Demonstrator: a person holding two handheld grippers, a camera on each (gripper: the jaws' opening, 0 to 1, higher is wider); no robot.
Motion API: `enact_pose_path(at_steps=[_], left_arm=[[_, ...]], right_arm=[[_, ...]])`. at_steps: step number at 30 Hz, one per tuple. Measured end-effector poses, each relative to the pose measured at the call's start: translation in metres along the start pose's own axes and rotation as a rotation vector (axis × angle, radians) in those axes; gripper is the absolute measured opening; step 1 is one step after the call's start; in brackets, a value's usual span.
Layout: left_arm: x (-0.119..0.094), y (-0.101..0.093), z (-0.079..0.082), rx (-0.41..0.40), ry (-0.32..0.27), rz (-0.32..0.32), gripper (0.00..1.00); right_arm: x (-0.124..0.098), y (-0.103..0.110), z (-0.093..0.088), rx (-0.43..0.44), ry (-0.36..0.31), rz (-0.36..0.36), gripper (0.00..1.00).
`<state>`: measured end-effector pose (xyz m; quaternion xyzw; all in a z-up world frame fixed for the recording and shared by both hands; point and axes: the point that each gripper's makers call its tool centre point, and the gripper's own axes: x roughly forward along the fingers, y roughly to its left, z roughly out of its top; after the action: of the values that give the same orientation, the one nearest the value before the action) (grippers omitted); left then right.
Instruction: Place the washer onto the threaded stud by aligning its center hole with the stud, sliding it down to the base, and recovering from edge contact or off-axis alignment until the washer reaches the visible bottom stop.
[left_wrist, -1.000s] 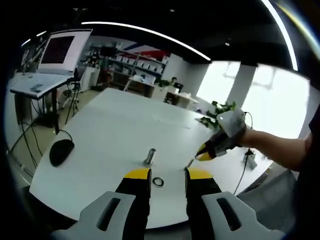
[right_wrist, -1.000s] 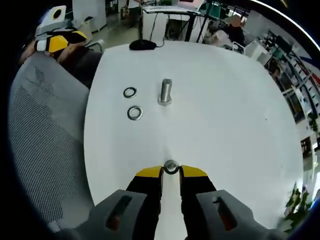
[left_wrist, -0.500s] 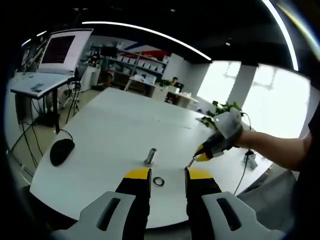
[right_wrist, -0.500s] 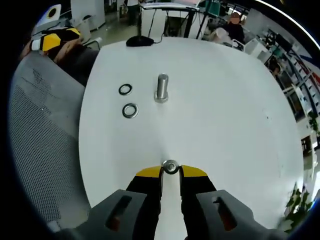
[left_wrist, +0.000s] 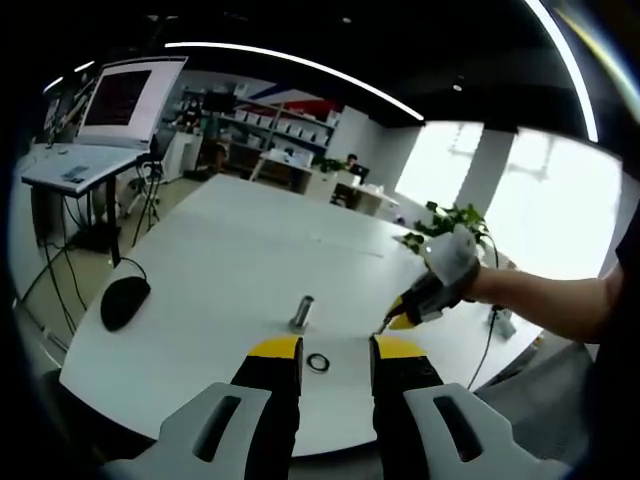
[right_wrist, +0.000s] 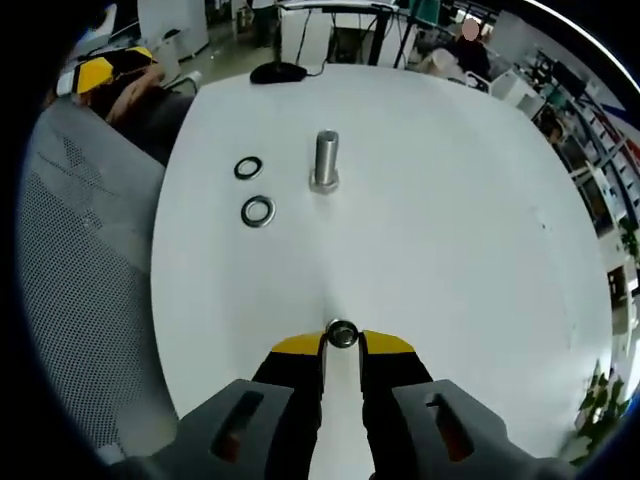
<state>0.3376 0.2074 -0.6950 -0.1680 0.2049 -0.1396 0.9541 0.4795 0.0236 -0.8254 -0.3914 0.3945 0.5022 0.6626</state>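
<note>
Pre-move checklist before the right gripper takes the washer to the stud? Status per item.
1. Washer held between the right gripper jaws: ok.
2. Threaded stud upright, top free: ok.
3. Path across the table to the stud unobstructed: ok.
4. Two spare washers lie beside the stud, not on it: ok.
5. Washer hole lined up with stud axis: not ok, far off.
6. Left gripper open, holding nothing: ok.

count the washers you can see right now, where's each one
3. One washer is pinched between the right gripper tips. Two lie flat on the table left of the threaded stud: a dark one and a silver one.
</note>
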Motion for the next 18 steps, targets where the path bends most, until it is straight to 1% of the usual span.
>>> enact_pose_path(at_steps=[10,18], left_arm=[[0.0,0.001,-0.001,-0.002,0.003,0.003,0.24],[0.0,0.001,-0.001,-0.006,0.003,0.006,0.24]], right_arm=[[0.015,0.002,-0.007,-0.001,0.028,0.02,0.15],[0.02,0.004,-0.01,-0.009,0.045,0.03,0.15]])
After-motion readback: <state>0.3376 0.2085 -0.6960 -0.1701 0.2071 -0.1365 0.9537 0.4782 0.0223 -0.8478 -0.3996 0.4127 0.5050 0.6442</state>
